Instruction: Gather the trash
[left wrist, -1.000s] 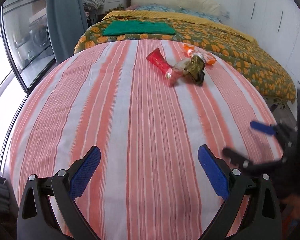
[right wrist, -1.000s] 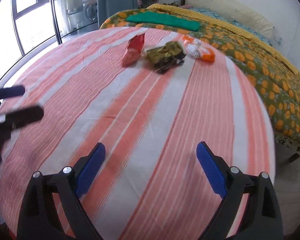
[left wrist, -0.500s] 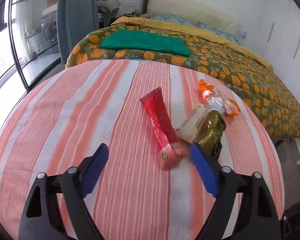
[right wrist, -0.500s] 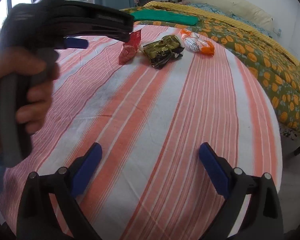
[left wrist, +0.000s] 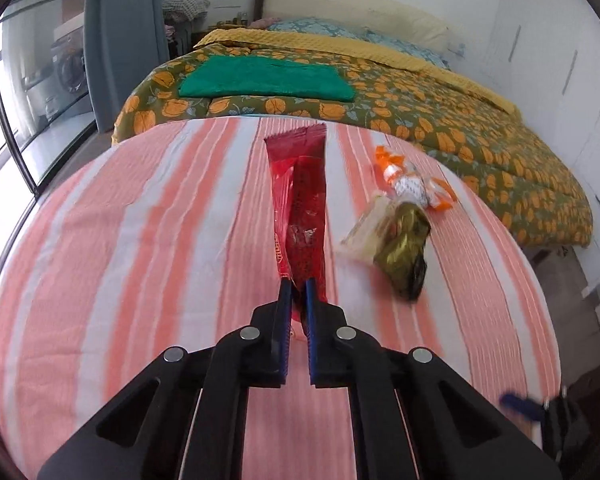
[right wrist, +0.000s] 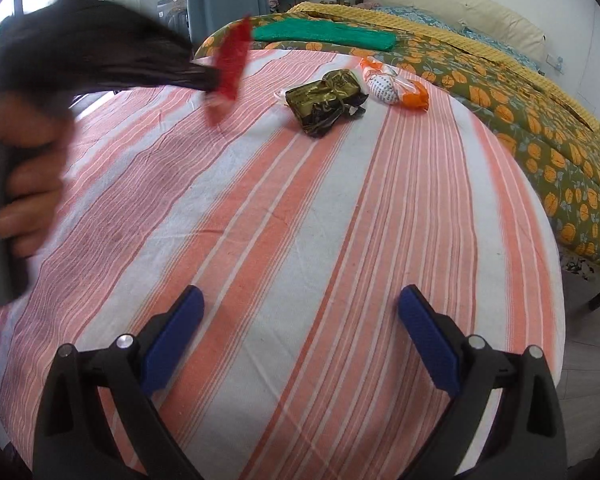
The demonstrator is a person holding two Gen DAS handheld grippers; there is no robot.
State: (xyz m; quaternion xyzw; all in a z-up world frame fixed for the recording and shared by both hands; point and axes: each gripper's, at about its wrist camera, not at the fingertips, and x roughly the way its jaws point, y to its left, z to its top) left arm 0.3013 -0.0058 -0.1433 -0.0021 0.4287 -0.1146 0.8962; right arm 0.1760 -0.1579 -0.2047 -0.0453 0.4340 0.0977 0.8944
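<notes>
The left tool (left wrist: 295, 286) is closed tight on the near end of the red wrapper (left wrist: 300, 200), which stands up off the striped worktop (right wrist: 300, 220); the right tool (right wrist: 300, 316) hangs wide open above the cloth with nothing between its fingers; the gold wrapper (right wrist: 324, 96) and the orange-white packet (right wrist: 392, 84) lie side by side, touching, at the far edge.

On the striped cloth (left wrist: 140, 240), three wrappers (left wrist: 400, 248) lie side by side.
</notes>
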